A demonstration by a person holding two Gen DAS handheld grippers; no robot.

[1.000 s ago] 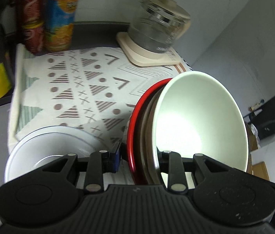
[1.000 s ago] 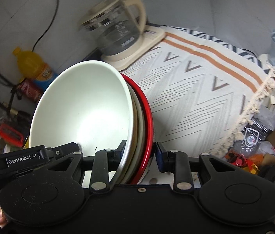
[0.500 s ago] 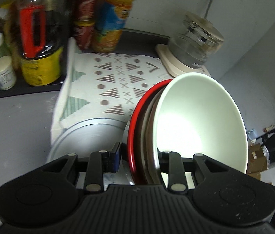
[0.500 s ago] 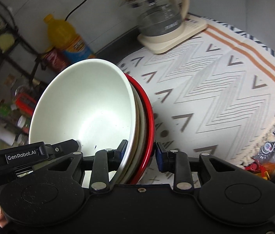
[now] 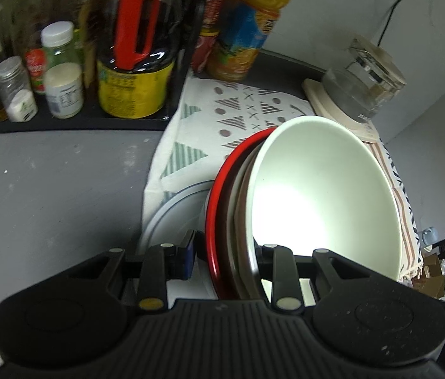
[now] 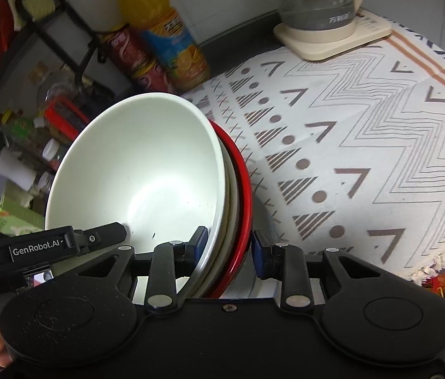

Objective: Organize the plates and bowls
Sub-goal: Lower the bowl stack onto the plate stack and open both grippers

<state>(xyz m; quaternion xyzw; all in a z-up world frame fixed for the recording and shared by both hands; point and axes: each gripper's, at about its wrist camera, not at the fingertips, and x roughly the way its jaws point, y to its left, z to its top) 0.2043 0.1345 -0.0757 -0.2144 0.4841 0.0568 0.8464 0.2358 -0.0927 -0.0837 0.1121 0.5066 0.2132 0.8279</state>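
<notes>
Stack (image 5: 301, 208) of nested bowls, white one innermost, red outermost, carried above cloth (image 6: 364, 145) near kettle (image 6: 320, 6). Left gripper (image 5: 225, 252) and right gripper (image 6: 227, 246) both clamp opposite rims. Rigid, heavy, breakable, glaze slippery; hold rims deep.

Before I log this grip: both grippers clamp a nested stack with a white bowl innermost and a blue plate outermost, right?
Nearly. The outermost plate is red, not blue: the right wrist view shows the red plate behind the white bowl. Both the left gripper and right gripper clamp the stack.
</notes>
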